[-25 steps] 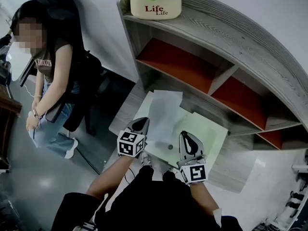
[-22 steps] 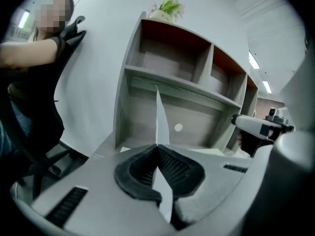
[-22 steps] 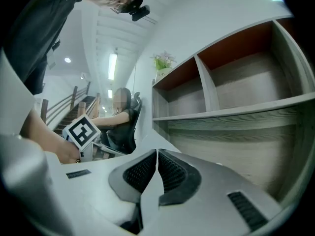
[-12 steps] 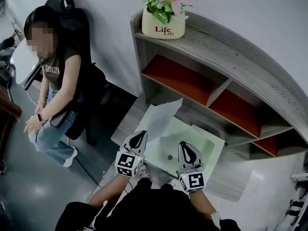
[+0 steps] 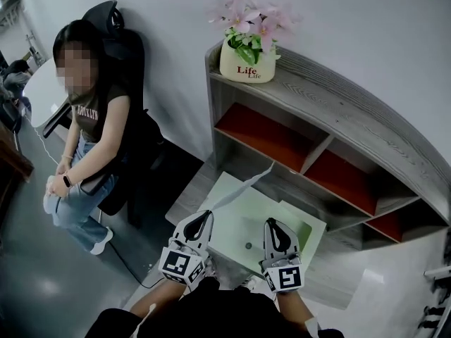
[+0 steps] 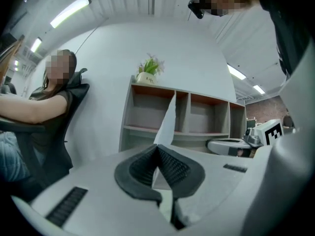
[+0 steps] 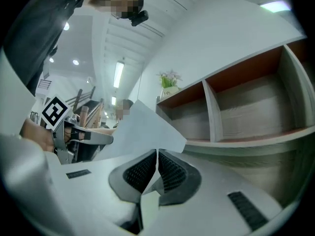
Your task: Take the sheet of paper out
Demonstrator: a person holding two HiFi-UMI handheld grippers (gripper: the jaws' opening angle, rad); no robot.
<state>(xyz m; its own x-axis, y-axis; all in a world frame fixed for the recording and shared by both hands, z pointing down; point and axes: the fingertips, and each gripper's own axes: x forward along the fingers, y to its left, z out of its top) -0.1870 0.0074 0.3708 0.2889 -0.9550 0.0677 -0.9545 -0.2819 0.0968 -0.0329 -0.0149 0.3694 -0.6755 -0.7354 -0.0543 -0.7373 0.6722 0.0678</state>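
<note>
- Pinching the sheet of paper [image 5: 239,189] by its near edge, your left gripper [image 5: 206,217] has its jaws pressed together on it.
- You hold the sheet slanted upward, seen nearly edge-on, pointing toward the shelf unit [image 5: 317,118], over the left part of the pale green folder [image 5: 271,220].
- Your right gripper [image 5: 273,224] has its jaws closed on that folder's near edge.
- A person [image 5: 91,139] sits at your left.

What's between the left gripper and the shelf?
The paper sheet, pinched in the left gripper and raised before the shelf; left gripper view shows it.
</note>
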